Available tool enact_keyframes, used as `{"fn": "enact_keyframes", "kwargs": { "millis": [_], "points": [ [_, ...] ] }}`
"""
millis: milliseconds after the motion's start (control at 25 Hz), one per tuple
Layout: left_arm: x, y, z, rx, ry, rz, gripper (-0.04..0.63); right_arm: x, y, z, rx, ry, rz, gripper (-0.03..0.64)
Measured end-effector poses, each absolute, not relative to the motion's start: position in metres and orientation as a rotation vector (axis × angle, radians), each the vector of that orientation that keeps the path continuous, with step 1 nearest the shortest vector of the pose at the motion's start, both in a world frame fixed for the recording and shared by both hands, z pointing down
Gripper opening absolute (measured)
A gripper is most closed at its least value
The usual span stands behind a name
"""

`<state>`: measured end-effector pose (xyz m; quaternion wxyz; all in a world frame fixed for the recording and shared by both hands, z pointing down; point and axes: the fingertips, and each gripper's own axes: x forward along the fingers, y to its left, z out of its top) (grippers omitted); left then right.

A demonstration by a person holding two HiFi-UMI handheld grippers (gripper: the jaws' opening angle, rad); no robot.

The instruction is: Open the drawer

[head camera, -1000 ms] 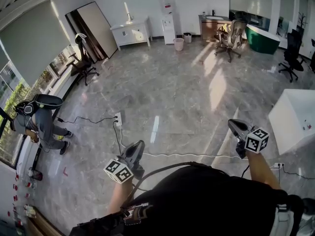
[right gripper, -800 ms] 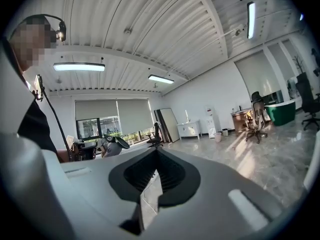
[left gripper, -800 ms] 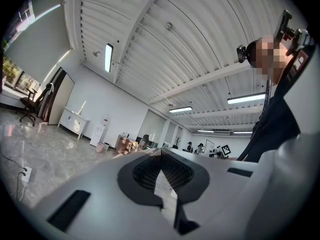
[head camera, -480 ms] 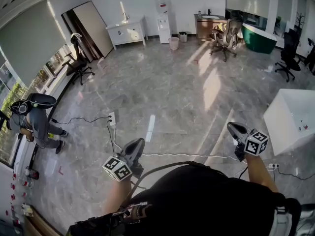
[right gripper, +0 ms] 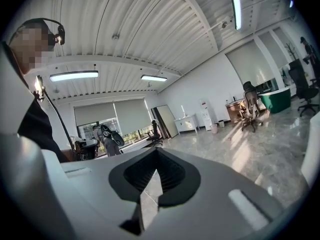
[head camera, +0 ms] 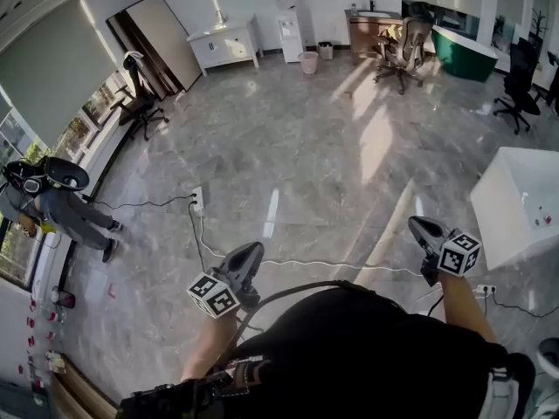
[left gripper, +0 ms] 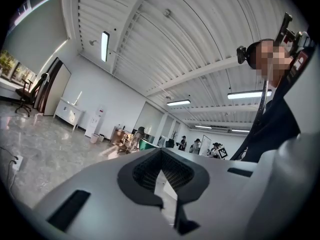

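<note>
Left hand-held gripper (head camera: 250, 251) and right hand-held gripper (head camera: 417, 225) are clenched empty (white cabinet (head camera: 225, 46) far ahead).

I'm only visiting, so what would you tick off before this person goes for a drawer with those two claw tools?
1. Left gripper empty, jaws together: ok.
2. Right gripper empty, jaws together: ok.
3. Drawer within reach: not ok. The likeliest piece, the white cabinet, stands far off by the back wall.
4. Drawer handle picked out: cannot tell, too small to see.
5. Walking path free: not ok. A cable lies across the floor just ahead.
</note>
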<state>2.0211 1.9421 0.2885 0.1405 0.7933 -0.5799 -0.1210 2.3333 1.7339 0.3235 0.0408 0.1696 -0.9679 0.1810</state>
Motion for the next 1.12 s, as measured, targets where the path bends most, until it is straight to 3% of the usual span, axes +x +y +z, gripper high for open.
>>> {"fn": "enact_keyframes", "kwargs": {
  "millis": [440,1120],
  "points": [
    [1.974,1.909,0.305,2.223,-1.703,-0.358,0.0,2.267,1.701,0.354,0.427,-2.926,0.605,0.002],
    [1.701,1.808,0.296,2.371,-1.576,-0.399,0.0,2.003,1.623,0.311,0.57,-2.944,0.455,0.002]
  ]
}}
